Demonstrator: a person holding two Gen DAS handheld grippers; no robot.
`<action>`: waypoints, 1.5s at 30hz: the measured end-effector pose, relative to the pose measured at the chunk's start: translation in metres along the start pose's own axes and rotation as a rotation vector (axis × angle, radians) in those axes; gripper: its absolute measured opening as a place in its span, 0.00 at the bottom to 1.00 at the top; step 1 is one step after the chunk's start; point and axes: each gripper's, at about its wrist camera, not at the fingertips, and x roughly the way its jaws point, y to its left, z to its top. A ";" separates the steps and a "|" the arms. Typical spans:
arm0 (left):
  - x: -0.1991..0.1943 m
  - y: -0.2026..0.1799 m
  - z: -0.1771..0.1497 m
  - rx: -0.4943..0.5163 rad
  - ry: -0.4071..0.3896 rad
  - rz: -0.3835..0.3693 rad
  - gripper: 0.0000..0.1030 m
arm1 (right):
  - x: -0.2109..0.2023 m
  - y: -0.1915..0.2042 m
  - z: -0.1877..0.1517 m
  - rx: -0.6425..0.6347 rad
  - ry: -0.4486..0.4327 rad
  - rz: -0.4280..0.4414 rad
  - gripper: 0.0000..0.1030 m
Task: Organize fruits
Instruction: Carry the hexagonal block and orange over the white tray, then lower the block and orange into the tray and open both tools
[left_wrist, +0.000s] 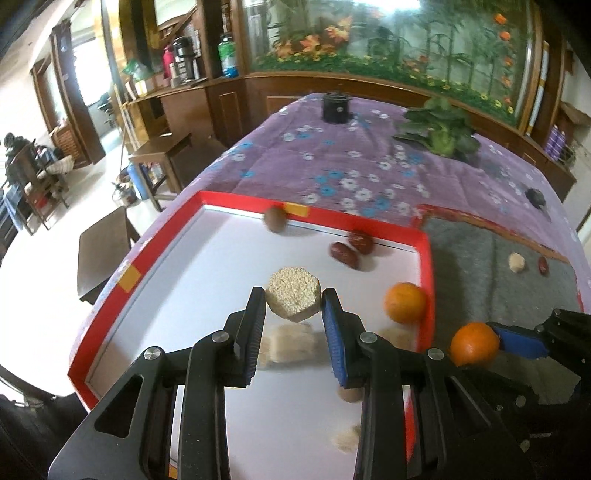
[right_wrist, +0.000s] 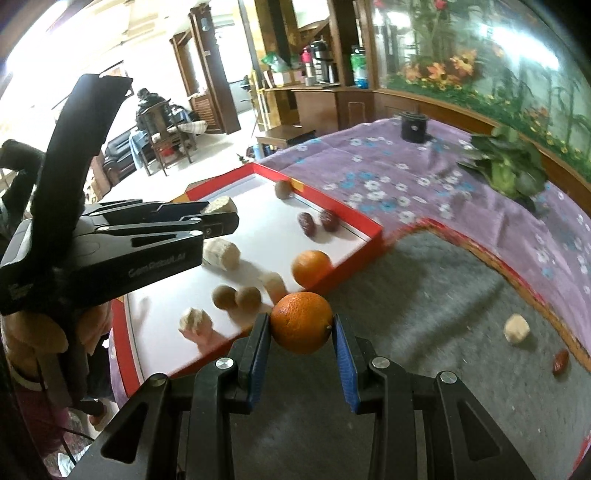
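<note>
My left claw (left_wrist: 293, 302) is clamped on a grainy, hexagon-cut puffed-rice cake (left_wrist: 293, 298), its ribbed black and blue pads pressing the crumbly sides, held above the glossy white floor of the red-rimmed tray (left_wrist: 236, 201). Under it lies another pale block (left_wrist: 291, 347), blurred. Along the far rim sits a round brown fruit (left_wrist: 274, 219), then two wrinkled, dark red jujubes (left_wrist: 352, 248) just beside each other, then a smooth, dimpled orange (left_wrist: 405, 302) near the tray's right wall. Two tan round fruits (right_wrist: 237, 297) and a lumpy pale piece (right_wrist: 194, 320) lie near the tray's near edge. My right claw (right_wrist: 301, 325) grips a second orange (right_wrist: 301, 322) between its blue pads, hanging over the fuzzy grey mat (right_wrist: 424, 295) just beside the tray's corner. Farther right on the mat rest a pale, knobbly chunk (right_wrist: 516, 328) and one more jujube (right_wrist: 560, 362). The purple flowered cloth (right_wrist: 388, 184) covers the table beyond
</note>
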 end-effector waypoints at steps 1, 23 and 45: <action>0.001 0.002 0.000 -0.004 0.002 0.003 0.30 | 0.003 0.003 0.003 -0.007 0.003 0.005 0.32; 0.026 0.016 0.000 -0.024 0.052 0.043 0.30 | 0.062 0.017 0.044 -0.067 0.038 0.037 0.32; 0.022 0.021 -0.001 -0.092 0.059 0.070 0.54 | 0.046 0.023 0.028 -0.057 0.022 0.062 0.39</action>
